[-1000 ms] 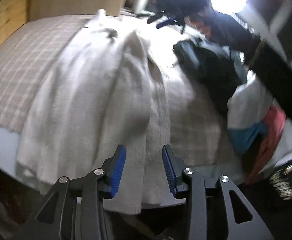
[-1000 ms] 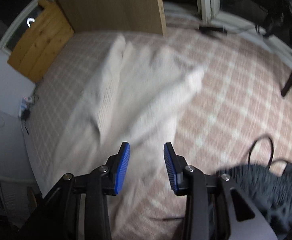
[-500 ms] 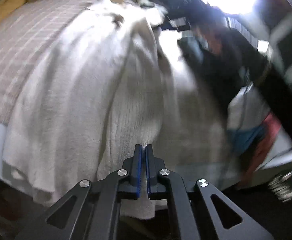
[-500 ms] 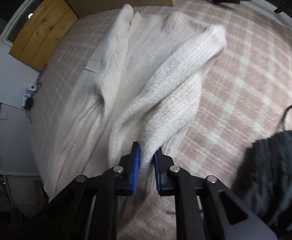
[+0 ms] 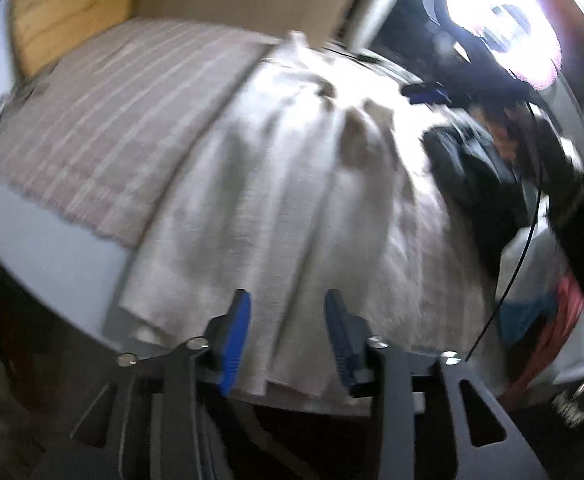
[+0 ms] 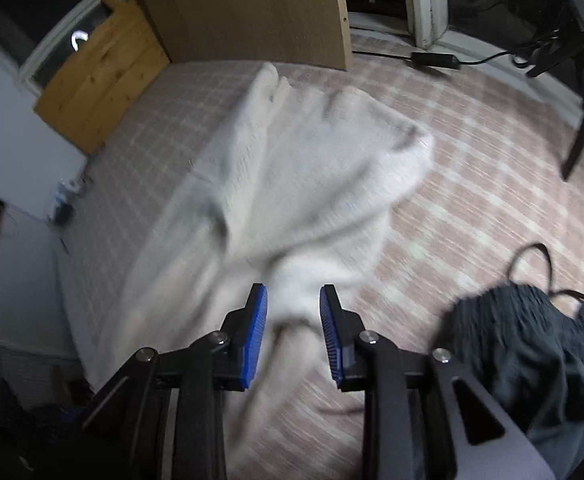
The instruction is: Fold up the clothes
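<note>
We saw left gripper [image 5: 286, 334] spread over white sweater [image 5: 276, 184] hem | right gripper [image 6: 293, 330] spread, sleeve between, unpinched | checked bedspread [image 6: 471, 184] beneath

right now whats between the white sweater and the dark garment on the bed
Right wrist view: only bare checked bedspread separates the white sweater from the dark garment, with the garment's thin black strap looping onto it.
</note>
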`<state>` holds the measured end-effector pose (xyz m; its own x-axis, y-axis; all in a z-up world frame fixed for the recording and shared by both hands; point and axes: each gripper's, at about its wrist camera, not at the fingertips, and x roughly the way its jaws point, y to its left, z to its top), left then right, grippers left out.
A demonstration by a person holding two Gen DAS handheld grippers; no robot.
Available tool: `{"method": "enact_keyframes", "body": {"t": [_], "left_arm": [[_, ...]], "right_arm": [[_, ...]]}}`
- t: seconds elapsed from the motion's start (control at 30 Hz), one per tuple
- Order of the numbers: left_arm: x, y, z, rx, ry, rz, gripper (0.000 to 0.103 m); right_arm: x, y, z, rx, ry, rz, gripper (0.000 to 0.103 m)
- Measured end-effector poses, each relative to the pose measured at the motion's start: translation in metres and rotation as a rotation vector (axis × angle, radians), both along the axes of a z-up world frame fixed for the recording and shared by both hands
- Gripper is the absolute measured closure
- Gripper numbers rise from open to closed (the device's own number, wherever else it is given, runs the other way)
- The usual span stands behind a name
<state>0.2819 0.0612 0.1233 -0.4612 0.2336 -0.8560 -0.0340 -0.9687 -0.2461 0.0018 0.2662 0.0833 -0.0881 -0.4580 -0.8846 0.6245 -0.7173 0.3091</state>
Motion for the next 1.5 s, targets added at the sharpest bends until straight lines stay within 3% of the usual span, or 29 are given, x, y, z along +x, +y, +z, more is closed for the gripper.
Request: {"method": "enact_keyframes", "body": {"t": [0.2,0.37,0.43,0.47,0.5,0.53,0.63,0.77,0.83,0.93,1.0,1.07,1.2,1.23,1.33,1.43,1.5], "left_arm": [[-0.013,0.038,-0.032,-0.111,-0.082,-0.128,0.061],[-0.015,0.041,-0.04,-0.116,-0.089,-0.158,0.063],[-0.016,0.04,-0.04,-0.116,-0.087,-0.172,0.072],[-0.016,0.038,-0.04,-0.107,-0.086,-0.182,0.084],[-0.016,0.036,-0.038,-0.091,-0.087,-0.187,0.091],[-0.016,0.034,-0.037,-0.073,-0.09,-0.189,0.091],[-0.005,0.024,-0.018,-0.01,-0.07,-0.187,0.092],[0.01,0.021,0.004,0.002,-0.029,-0.183,0.087],[0.013,0.019,0.005,-0.007,-0.033,-0.178,0.077],[0.01,0.018,0.002,-0.01,-0.053,-0.171,0.076],[0.008,0.02,0.001,-0.015,-0.062,-0.165,0.076],[0.008,0.025,0.0,-0.014,-0.06,-0.167,0.076],[0.005,0.034,-0.005,-0.018,-0.065,-0.185,0.076],[0.002,0.037,-0.009,-0.02,-0.07,-0.189,0.076],[-0.001,0.038,-0.017,-0.019,-0.09,-0.191,0.076],[-0.006,0.038,-0.025,-0.007,-0.115,-0.183,0.076],[-0.009,0.038,-0.027,-0.007,-0.127,-0.183,0.076]], "right_arm": [[0.019,-0.013,-0.026,0.083,0.027,0.056,0.076],[0.031,-0.026,-0.046,0.154,0.058,0.09,0.076],[0.029,-0.032,-0.051,0.195,0.105,0.083,0.076],[0.027,-0.028,-0.051,0.196,0.101,0.075,0.077],[0.025,-0.022,-0.051,0.196,0.095,0.067,0.084],[0.024,-0.017,-0.052,0.195,0.089,0.059,0.096],[0.018,0.015,-0.051,0.2,0.049,0.008,0.096],[0.013,0.04,-0.036,0.276,0.101,-0.057,0.094],[0.01,0.041,-0.021,0.28,0.144,-0.079,0.089],[0.009,0.024,0.0,0.171,0.161,-0.045,0.076],[0.008,0.0,-0.001,0.203,0.195,-0.01,0.069],[-0.002,-0.02,-0.007,0.232,0.201,-0.007,0.069],[-0.052,-0.008,-0.032,0.13,-0.054,-0.18,0.069],[-0.057,-0.006,-0.034,0.117,-0.076,-0.205,0.07],[-0.073,-0.004,-0.041,0.06,-0.137,-0.258,0.079],[-0.091,-0.02,-0.036,-0.083,-0.186,-0.239,0.079],[-0.095,-0.031,-0.016,-0.167,-0.126,-0.215,0.079]]}}
